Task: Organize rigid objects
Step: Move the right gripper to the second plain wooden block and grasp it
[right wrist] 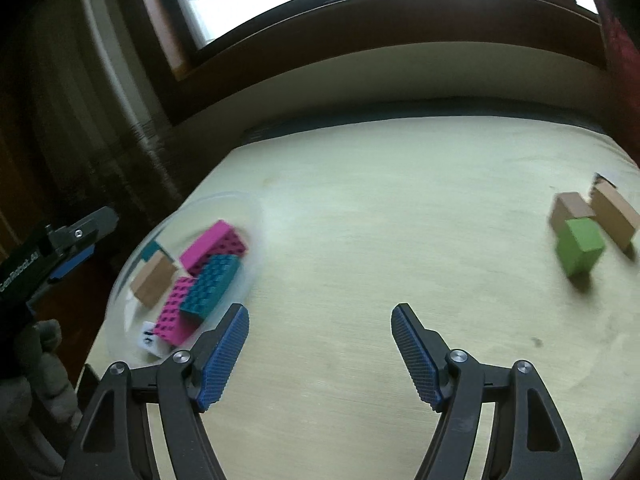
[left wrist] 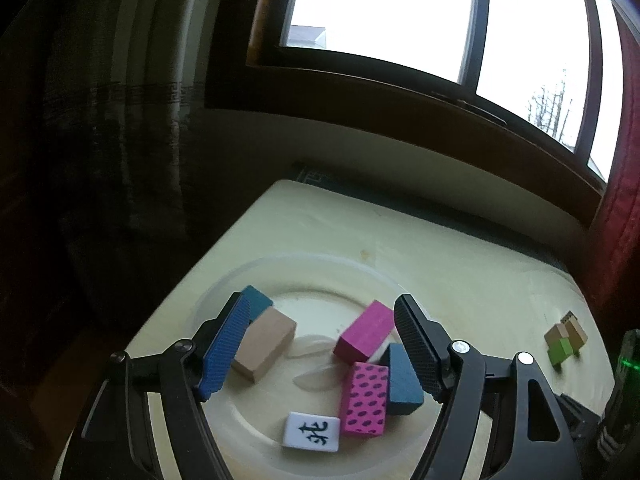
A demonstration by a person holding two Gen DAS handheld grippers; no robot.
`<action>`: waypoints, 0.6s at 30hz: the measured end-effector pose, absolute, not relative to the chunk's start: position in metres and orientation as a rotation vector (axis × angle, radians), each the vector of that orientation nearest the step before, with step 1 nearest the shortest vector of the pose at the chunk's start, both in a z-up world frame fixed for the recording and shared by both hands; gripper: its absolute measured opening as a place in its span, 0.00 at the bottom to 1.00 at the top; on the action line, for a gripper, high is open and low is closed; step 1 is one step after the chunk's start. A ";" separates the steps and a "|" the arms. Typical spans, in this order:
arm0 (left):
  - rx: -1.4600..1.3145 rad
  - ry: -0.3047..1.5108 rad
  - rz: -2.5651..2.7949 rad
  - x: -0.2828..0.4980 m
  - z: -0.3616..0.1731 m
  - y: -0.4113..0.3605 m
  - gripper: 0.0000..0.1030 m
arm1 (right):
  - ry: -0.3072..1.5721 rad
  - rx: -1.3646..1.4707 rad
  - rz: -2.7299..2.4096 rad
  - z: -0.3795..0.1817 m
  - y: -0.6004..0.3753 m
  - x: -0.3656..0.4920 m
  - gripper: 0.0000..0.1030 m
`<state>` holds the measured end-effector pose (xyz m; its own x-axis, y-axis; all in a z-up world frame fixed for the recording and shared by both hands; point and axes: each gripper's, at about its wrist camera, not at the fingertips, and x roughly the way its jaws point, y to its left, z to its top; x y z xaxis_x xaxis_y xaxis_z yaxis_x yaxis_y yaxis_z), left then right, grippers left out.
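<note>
Six pieces lie in the clear plate [left wrist: 224, 284] between the spread jaws of the left gripper [left wrist: 320, 350]: a tan block [left wrist: 266, 344], a magenta block [left wrist: 366, 330], a dotted pink block [left wrist: 365, 400], two teal blocks [left wrist: 402, 380] and a white tile [left wrist: 312, 431]. The right gripper [right wrist: 320, 356] is also spread, over bare table [right wrist: 400, 220]. Far right of its jaws sits a green cube [right wrist: 580, 245], touching brown blocks [right wrist: 570, 206].

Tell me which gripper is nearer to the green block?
Right. The right gripper is open over bare table, with the green block ahead to its right. The left gripper hangs open over the clear plate, far across the table from it.
</note>
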<state>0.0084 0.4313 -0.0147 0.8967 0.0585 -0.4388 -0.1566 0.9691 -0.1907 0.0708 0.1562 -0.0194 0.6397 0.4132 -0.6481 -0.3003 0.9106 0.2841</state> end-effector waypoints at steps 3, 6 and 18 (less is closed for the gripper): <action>-0.212 0.454 0.098 0.008 -0.017 0.423 0.73 | 0.777 0.162 0.373 -0.022 0.142 0.070 0.75; -0.197 0.463 0.076 0.009 -0.019 0.413 0.73 | 0.778 0.177 0.337 -0.023 0.125 0.072 0.75; -0.125 0.505 -0.004 0.010 -0.030 0.373 0.73 | 0.764 0.197 0.161 -0.024 0.055 0.072 0.75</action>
<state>0.0101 0.3730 -0.0295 0.8755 -0.0346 -0.4820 -0.0272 0.9923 -0.1206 0.0717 0.0555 -0.0235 0.7113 0.2153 -0.6691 -0.0730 0.9694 0.2344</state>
